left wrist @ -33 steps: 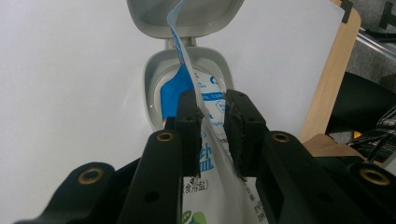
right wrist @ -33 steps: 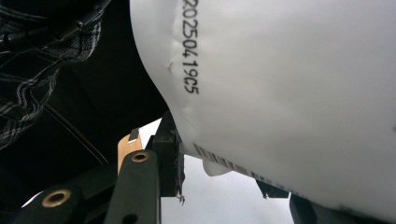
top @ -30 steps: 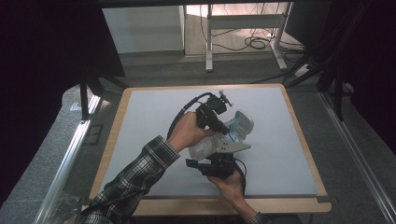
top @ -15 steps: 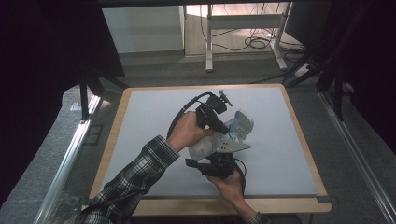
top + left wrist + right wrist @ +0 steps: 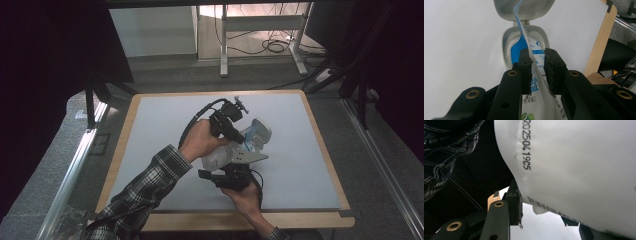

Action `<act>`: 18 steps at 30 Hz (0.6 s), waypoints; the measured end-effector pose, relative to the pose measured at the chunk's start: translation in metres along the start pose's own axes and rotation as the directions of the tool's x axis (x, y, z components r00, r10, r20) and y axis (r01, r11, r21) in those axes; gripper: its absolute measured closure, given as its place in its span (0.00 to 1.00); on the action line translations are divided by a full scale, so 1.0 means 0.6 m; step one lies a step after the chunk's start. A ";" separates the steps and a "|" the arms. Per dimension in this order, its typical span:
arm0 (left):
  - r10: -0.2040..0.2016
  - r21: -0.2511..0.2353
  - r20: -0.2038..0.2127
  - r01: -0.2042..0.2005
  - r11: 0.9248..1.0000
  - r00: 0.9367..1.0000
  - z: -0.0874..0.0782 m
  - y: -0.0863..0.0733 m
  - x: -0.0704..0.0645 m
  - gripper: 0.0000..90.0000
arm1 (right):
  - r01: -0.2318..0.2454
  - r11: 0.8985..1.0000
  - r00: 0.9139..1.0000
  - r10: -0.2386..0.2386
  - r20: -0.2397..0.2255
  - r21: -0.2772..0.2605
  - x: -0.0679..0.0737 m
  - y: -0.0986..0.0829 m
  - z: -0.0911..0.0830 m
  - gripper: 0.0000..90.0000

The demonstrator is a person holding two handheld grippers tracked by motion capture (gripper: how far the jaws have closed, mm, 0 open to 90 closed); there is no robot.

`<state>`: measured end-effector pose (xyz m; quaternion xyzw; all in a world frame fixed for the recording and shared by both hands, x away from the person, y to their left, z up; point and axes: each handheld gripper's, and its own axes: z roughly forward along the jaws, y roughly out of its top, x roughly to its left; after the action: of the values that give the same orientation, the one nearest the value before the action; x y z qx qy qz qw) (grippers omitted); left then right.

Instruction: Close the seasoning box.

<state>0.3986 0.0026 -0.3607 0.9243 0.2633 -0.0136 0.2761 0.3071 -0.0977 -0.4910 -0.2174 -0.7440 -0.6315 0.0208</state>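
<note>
A white salt bag [image 5: 218, 158] with blue print is held tilted over the table, its torn mouth pointing into a grey flip-lid container [image 5: 259, 131]. My left gripper [image 5: 240, 136] grips the bag near its mouth; in the left gripper view the jaws [image 5: 537, 62] pinch the bag film [image 5: 536, 100] just above the container's open rim [image 5: 509, 50]. My right gripper [image 5: 232, 174] holds the bag's bottom end from below. In the right gripper view the bag [image 5: 579, 165] bulges over the jaws [image 5: 544, 212], and a date code is printed on it.
The grey mat [image 5: 165, 130] lies on a wood-edged table [image 5: 225, 219]. The container's lid [image 5: 524, 7] stands hinged back. A plaid sleeve [image 5: 142, 192] comes in from the lower left. Desk legs and cables [image 5: 270, 47] lie on the floor beyond the table.
</note>
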 end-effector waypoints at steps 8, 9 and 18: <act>0.000 -0.001 0.001 0.000 1.000 1.000 -0.001 0.000 0.000 0.84 | -0.001 1.000 1.000 0.001 -0.001 -0.005 0.001 0.001 0.001 0.65; 0.000 -0.001 0.000 0.000 1.000 1.000 -0.001 0.000 0.000 0.84 | -0.002 1.000 1.000 0.002 -0.001 -0.006 0.001 0.001 0.001 0.65; 0.003 -0.002 0.000 -0.003 1.000 1.000 -0.001 0.000 0.000 0.84 | 0.002 1.000 1.000 -0.002 0.000 -0.010 0.001 0.001 0.002 0.65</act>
<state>0.3986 0.0029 -0.3599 0.9243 0.2620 -0.0131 0.2773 0.3070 -0.0966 -0.4906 -0.2168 -0.7411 -0.6352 0.0191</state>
